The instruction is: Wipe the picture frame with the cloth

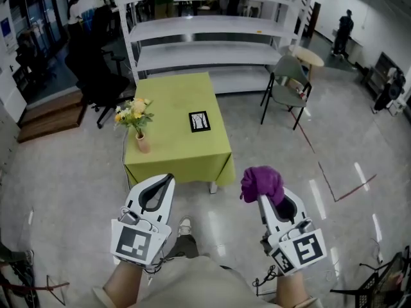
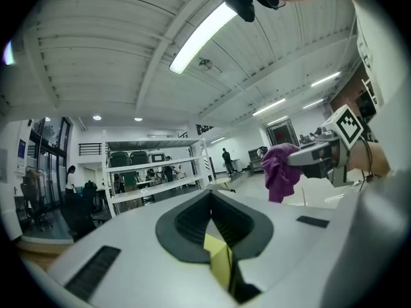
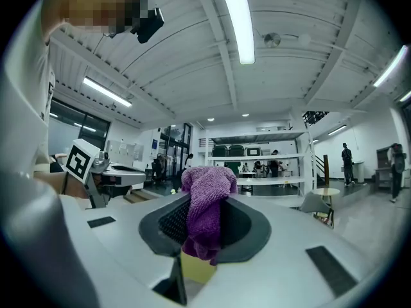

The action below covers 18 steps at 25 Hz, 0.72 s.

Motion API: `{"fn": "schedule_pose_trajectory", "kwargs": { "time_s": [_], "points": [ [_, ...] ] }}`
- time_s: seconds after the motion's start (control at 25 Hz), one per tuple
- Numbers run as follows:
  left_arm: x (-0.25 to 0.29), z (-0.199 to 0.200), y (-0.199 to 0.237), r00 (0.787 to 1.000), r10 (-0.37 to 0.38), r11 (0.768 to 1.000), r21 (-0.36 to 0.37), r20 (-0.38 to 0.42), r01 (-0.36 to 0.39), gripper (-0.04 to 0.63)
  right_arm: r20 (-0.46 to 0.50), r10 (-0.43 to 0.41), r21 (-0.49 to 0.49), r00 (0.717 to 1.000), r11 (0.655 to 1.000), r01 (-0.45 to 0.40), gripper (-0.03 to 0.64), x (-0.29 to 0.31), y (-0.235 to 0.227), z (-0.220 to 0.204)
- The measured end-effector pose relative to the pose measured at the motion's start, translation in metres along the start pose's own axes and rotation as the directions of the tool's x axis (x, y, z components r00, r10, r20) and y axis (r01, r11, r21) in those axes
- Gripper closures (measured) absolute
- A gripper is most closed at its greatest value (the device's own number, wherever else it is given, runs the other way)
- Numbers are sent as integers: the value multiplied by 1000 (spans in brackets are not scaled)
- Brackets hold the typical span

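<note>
A small black picture frame point(image 1: 200, 121) lies flat on the green-covered table point(image 1: 167, 95) ahead of me. My right gripper point(image 1: 262, 196) is shut on a purple cloth point(image 1: 261, 183), bunched above its jaws; the same cloth point(image 3: 205, 210) hangs between the jaws in the right gripper view. My left gripper point(image 1: 164, 183) is shut with nothing in it, jaws closed to a point. Both grippers are held up in front of my body, well short of the table. In the left gripper view the cloth point(image 2: 280, 171) and right gripper point(image 2: 321, 159) show at right.
A vase of yellow flowers point(image 1: 136, 124) stands at the table's left edge. White shelving point(image 1: 205, 37) rises behind the table. A grey chair point(image 1: 288, 88) stands at right, black office chairs point(image 1: 96, 76) at left. A person point(image 1: 343, 31) stands far off.
</note>
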<state>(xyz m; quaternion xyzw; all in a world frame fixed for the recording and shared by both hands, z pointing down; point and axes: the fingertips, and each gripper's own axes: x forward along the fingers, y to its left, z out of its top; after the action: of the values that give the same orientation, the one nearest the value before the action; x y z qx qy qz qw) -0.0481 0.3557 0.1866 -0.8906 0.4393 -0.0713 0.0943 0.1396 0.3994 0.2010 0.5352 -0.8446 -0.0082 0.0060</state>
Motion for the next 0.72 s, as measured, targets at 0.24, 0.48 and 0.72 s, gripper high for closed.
{"fn": "schedule_pose_trajectory", "kwargs": {
  "time_s": [0.24,0.48,0.72],
  "points": [
    [25,-17,11,1000,10,1000,11,-18,-10,588,-7,14,22,1000,1000,-14,536,30,-17,-19],
    [66,-36,31,999,16,1000,6,-38,-15,588,-30,27,27,999,999,-26,535,70,-40,-33],
    [117,-63,63,998,17,1000,1,-54,-17,588,-51,29,26,998,999,-28,535,124,-63,-47]
  ]
}}
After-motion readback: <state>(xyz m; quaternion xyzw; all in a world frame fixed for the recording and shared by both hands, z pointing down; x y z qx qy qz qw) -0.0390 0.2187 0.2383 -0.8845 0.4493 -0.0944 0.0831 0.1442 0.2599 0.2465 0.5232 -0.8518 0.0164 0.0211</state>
